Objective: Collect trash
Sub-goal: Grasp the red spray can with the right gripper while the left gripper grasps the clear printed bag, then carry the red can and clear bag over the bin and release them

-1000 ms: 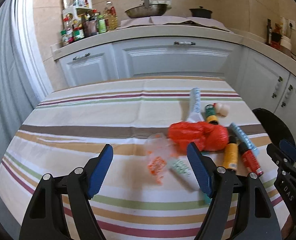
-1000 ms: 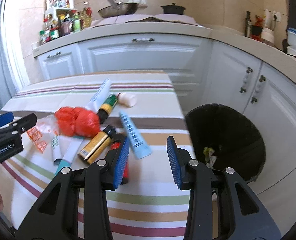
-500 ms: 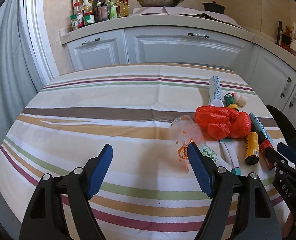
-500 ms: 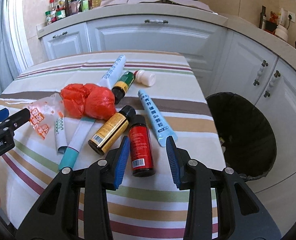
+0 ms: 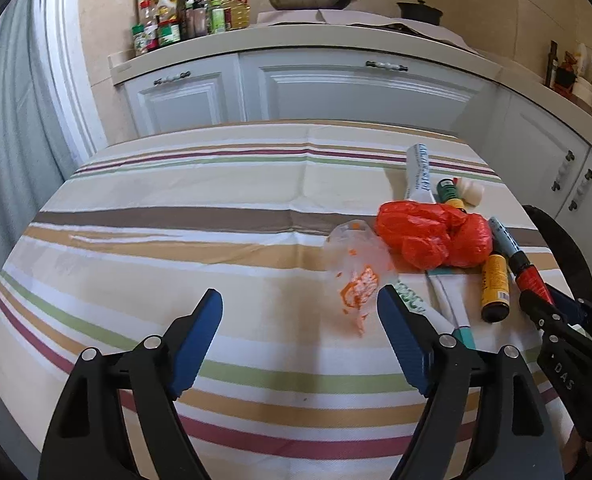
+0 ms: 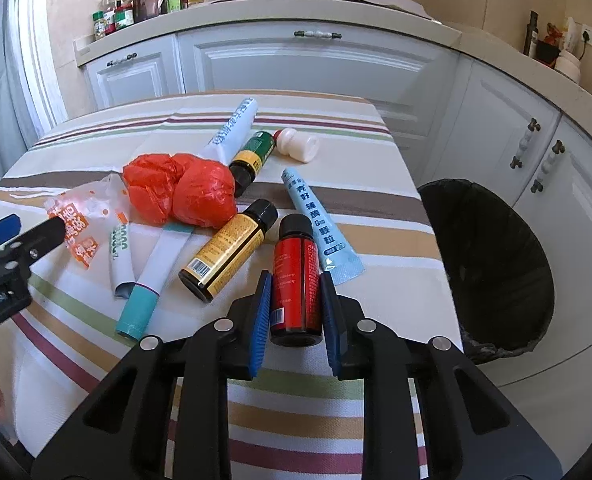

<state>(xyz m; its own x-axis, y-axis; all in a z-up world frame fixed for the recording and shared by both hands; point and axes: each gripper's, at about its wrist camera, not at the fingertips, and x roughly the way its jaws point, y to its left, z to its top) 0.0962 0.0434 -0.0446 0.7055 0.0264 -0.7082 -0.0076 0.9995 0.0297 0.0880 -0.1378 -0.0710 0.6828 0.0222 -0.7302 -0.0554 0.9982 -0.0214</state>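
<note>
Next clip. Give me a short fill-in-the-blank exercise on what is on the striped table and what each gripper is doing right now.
1. The right gripper, whose jaws have just been closing, has the small bottle with the ____ label between its pads.
2. The left gripper stands ____ above the tablecloth, with nothing between its jaws.
3. The crumpled plastic bag in the pile is ____ in colour.
4. Beside the table stands a ____ trash bin.

Missing words: red; open; red; black
</note>
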